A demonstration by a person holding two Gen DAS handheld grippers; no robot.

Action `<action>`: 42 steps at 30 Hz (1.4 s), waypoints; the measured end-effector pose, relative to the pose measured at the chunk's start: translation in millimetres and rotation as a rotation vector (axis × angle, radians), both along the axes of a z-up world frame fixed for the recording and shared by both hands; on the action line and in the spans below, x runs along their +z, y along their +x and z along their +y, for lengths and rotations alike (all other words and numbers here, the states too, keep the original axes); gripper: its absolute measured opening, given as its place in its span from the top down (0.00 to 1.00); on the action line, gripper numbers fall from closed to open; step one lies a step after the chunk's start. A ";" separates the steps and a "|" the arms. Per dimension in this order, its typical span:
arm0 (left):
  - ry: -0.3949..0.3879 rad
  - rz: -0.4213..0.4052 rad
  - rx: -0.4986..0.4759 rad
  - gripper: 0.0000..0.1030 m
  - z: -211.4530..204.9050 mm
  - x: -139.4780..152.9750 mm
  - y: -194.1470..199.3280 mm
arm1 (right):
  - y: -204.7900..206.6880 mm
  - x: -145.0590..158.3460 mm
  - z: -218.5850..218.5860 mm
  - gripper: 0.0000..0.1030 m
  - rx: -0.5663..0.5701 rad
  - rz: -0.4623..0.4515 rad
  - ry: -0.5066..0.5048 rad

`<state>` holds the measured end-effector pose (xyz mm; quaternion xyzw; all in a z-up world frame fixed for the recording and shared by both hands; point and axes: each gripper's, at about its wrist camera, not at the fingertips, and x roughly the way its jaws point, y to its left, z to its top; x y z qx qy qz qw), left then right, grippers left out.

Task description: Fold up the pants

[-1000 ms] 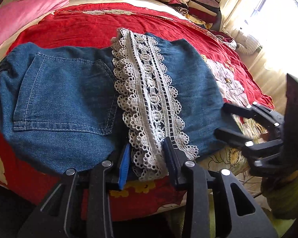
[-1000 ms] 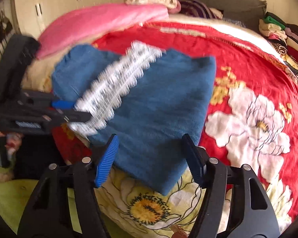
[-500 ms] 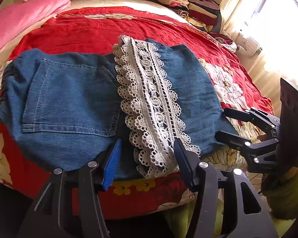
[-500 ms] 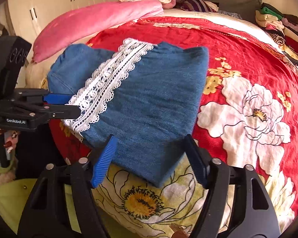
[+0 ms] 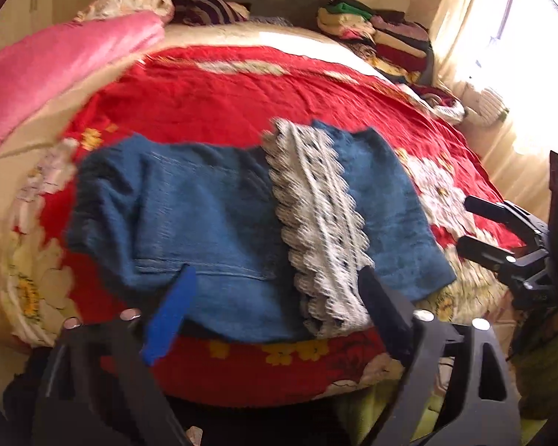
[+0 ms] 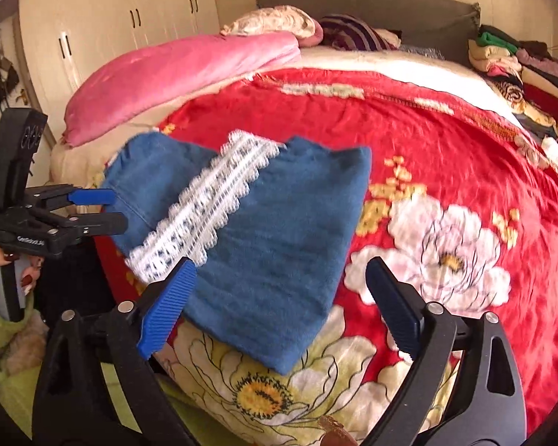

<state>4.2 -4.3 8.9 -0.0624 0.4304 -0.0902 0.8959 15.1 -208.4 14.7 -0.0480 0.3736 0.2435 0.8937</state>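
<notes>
Beyond the folded denim pants (image 6: 264,245) you have bare red bedspread (image 6: 409,130); pink pillow (image 6: 182,74) and stacked clothes (image 6: 520,70) border it.

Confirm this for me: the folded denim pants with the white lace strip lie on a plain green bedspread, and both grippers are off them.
Not green. The right wrist view shows the folded denim pants with the lace strip on a red floral bedspread. Both grippers, left gripper and right gripper, are opening, clear of the cloth.
</notes>
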 end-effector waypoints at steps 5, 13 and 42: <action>0.010 -0.019 0.039 0.14 14.6 11.0 -4.5 | 6.6 17.3 11.9 0.10 0.018 -0.034 0.003; -0.001 -0.007 0.111 0.14 40.7 10.4 -6.0 | 23.5 37.1 49.5 0.09 0.098 -0.067 -0.003; -0.267 0.083 0.202 0.30 101.2 -55.3 4.3 | 120.8 -1.6 261.2 0.09 0.542 0.093 -0.208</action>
